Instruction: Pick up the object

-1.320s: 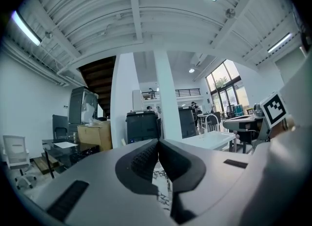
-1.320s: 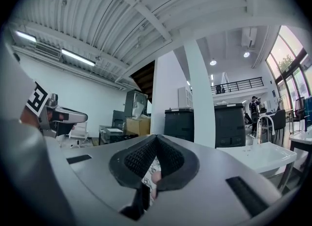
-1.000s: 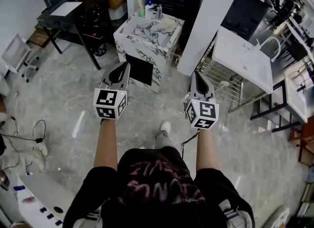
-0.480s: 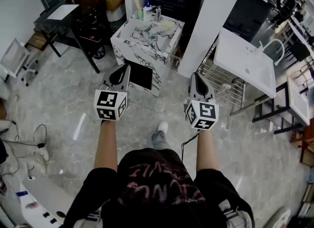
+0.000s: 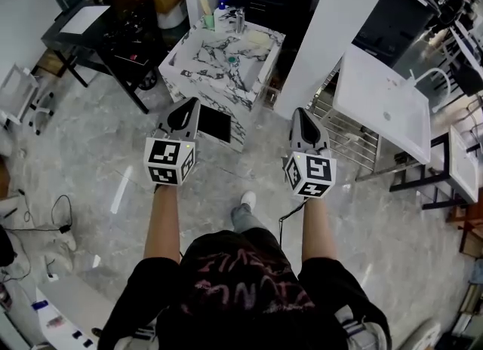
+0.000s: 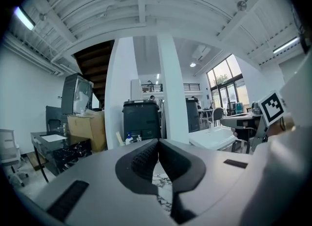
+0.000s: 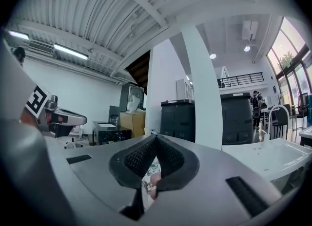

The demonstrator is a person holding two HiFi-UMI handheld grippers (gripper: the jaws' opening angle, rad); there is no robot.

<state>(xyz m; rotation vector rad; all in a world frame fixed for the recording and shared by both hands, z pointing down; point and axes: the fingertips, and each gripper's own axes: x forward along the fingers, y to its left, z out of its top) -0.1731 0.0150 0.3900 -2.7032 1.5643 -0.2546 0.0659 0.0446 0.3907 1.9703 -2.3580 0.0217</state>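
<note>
left claw (image 5: 184, 113) and right claw (image 5: 300, 119) are both pressed together, empty, out in front of us. we've walked in, so the marble worktop (image 5: 215, 69) sits closer now; the small objects (image 5: 229, 18) at its far edge remain out of reach.

- Floor (image 5: 90, 152): grey marble tile, open under and around the left tool (image 5: 186, 108) and right tool (image 5: 299, 115), both in the air short of the counter.
- Counter (image 5: 219, 73): marble-patterned block straight ahead. The near part of its top is mostly bare, with small containers (image 5: 221, 16) crowding the far edge. A black panel (image 5: 214, 124) sits on its near face.
- White pillar (image 5: 339, 32): just right of the counter, with a narrow gap between.
- Wire rack (image 5: 343, 137): at the pillar's foot, ahead of the right tool.
- White table (image 5: 381, 96): further right, beside the rack.
- Black table (image 5: 98, 28): left of the counter, with a floor lane between.
- Cable (image 5: 56, 216): loose on the floor, far left.
</note>
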